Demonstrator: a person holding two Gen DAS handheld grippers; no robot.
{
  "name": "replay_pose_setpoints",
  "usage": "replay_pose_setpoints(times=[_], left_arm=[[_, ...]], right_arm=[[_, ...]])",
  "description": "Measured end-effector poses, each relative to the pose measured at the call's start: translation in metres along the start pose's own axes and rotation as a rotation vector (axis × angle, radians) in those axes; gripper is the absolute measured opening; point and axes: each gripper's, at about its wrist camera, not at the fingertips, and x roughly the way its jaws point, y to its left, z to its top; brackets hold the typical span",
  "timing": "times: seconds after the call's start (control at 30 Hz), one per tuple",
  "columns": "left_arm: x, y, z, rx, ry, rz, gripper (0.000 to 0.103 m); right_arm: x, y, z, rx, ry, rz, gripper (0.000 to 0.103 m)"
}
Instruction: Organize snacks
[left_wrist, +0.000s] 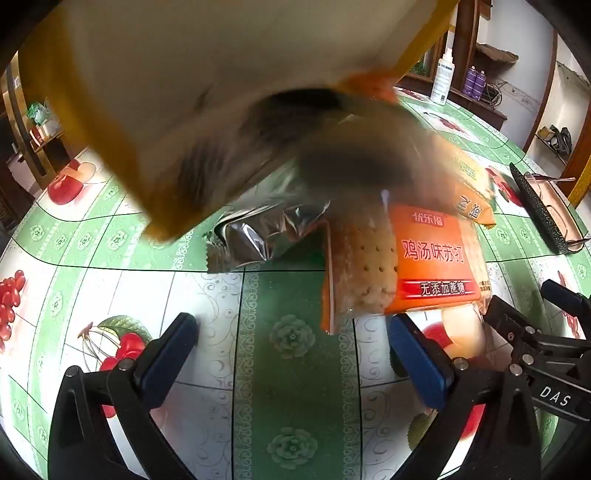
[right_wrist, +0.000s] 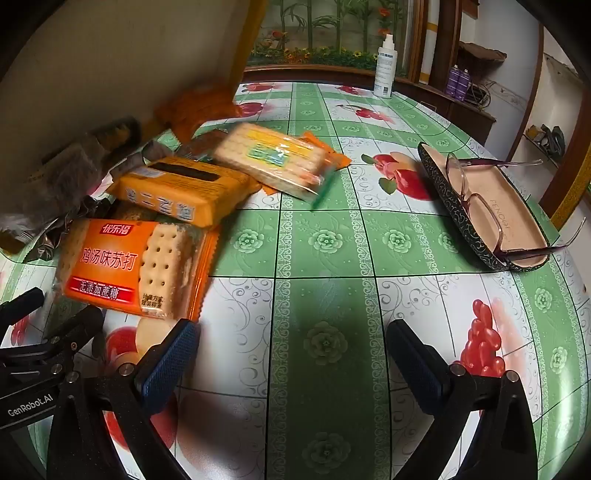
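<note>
Right wrist view first: the right gripper (right_wrist: 291, 354) hangs over bare worktop (right_wrist: 325, 258) with its blue-padded fingers (right_wrist: 170, 363) spread as wide as they go and nothing between them. Taking the orange cracker packet (right_wrist: 129, 266) as the landmark, that gripper sits just beside its near right corner, not touching it. Left wrist view shows the left gripper (left_wrist: 293, 350) equally wide and empty, a little short of the same packet's near edge. Directly behind the orange cracker packet, partly overlapping it, lies a yellow-orange snack pack (right_wrist: 177, 190); behind and right of that a clear-wrapped cracker pack (right_wrist: 273, 160) looks blurred, perhaps moving. To the landmark's left is crumpled silver foil wrapping (left_wrist: 266, 230), under a big tan-and-yellow blurred shape I cannot identify. Well off to the right rests an open glasses case (right_wrist: 484, 206) with spectacles (right_wrist: 476, 195) across it, and far behind stands a white spray bottle (right_wrist: 384, 66). The snacks lie in a loose heap, so sorting looks barely begun; both grippers seem poised for a first pick.
</note>
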Motion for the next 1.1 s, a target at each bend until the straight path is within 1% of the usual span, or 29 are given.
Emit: replay_pose_setpoints(times=[0.03,0.13,0.2,0.27,1.1], left_arm=[[0.0028,0.0052,0.0016,-0.013,0.017,-0.015,0.103],[-0.0032,0.0016,-0.0024,-0.001,-0.014,0.005,0.103],[-0.0017,-0.0012,-0.0024,0.002,-0.008,0.009,0.103],[-0.0014,0.0034,0.0002,-0.001,0.000,-0.003,0.103],[-0.0016,0.0025,-0.0001,0.000,0.001,-0.001,0.103]], right_arm=[[0.0004,-0.0001,0.0002,0.001,0.005,0.002,0.102],[0.0009,-0.0006,0.0006,0.001,0.006,0.001,0.102],[0.0013,-0.0011,0.0011,0.000,0.006,0.001,0.102],[0.0019,-0.0018,0.0018,0.000,0.005,0.001,0.102],[0.0000,0.0004,0.0003,0.000,0.002,0.000,0.102]])
